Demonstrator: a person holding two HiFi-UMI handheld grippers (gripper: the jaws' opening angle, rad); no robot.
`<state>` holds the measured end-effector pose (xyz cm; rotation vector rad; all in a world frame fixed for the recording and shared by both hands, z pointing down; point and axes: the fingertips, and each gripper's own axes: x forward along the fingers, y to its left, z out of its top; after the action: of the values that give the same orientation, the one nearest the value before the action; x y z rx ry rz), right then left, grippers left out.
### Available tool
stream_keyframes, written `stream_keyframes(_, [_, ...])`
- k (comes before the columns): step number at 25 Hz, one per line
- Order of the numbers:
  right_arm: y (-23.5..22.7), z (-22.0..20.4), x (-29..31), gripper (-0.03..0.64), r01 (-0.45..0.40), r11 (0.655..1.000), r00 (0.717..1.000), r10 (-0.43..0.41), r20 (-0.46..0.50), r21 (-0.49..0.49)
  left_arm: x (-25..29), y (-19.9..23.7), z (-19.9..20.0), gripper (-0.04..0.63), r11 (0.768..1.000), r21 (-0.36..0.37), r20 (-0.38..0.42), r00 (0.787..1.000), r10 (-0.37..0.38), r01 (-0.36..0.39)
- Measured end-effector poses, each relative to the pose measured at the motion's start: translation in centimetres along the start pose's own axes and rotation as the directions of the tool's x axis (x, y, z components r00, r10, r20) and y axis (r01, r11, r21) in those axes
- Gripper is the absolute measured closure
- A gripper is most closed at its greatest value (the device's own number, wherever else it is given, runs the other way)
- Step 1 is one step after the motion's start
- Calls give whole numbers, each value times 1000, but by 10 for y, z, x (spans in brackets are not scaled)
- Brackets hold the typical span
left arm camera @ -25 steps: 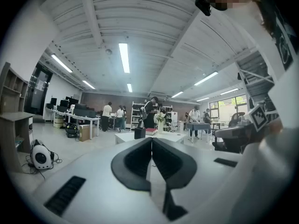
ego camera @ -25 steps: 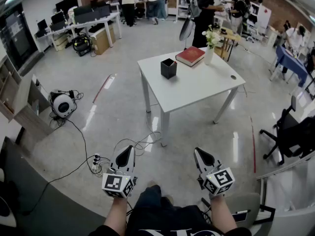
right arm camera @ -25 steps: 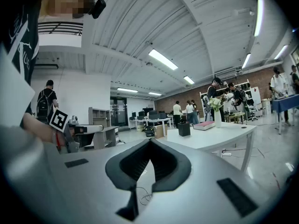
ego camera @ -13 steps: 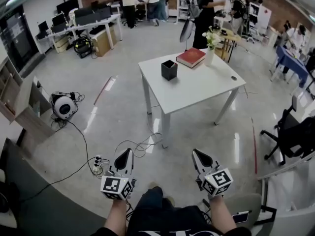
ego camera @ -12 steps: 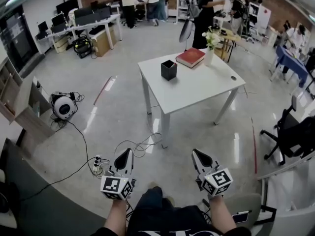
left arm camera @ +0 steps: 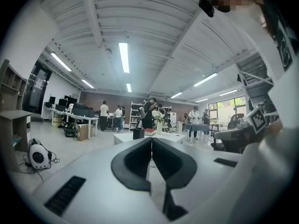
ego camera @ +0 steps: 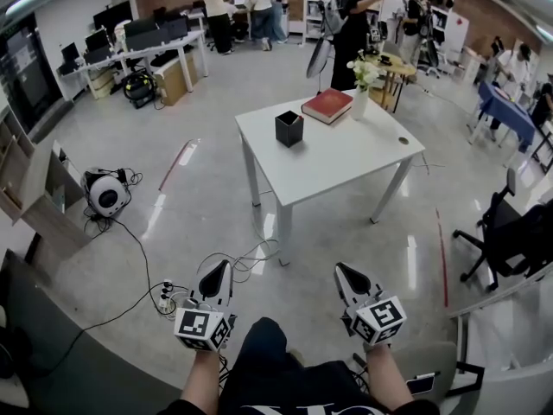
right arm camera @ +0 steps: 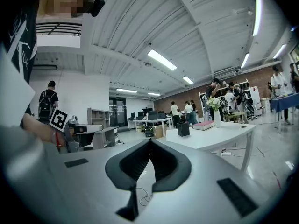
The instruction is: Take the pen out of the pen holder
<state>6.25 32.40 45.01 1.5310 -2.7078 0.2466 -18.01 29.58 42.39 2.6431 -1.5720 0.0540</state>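
Note:
A black square pen holder stands near the far left corner of a white table, well ahead of me across the floor. No pen shows from here. The holder appears small in the left gripper view and in the right gripper view. My left gripper and right gripper are held low, side by side, far short of the table. Both point toward it. Each has its jaws closed tip to tip, left and right, with nothing between them.
On the table lie a red book, a white vase with flowers and a small dark object. Cables and a power strip lie on the floor at left. An office chair stands at right. Several people stand behind the table.
The head view has shifted a little, so the table sits slightly lower and further left. Both grippers keep the same pose, jaws closed.

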Motion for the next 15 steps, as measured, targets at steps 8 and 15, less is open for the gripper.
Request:
stream_keyframes(8, [-39,-6,28,560,28,999,999,-27,-27,43,45,30,-14,590,999,-37,-39,999,25,-26])
stream_keyframes(15, [-76,-15,83,506,24,997,996,-18,-84,72,124,37,-26,591,998,-51,-82,995,-53,49])
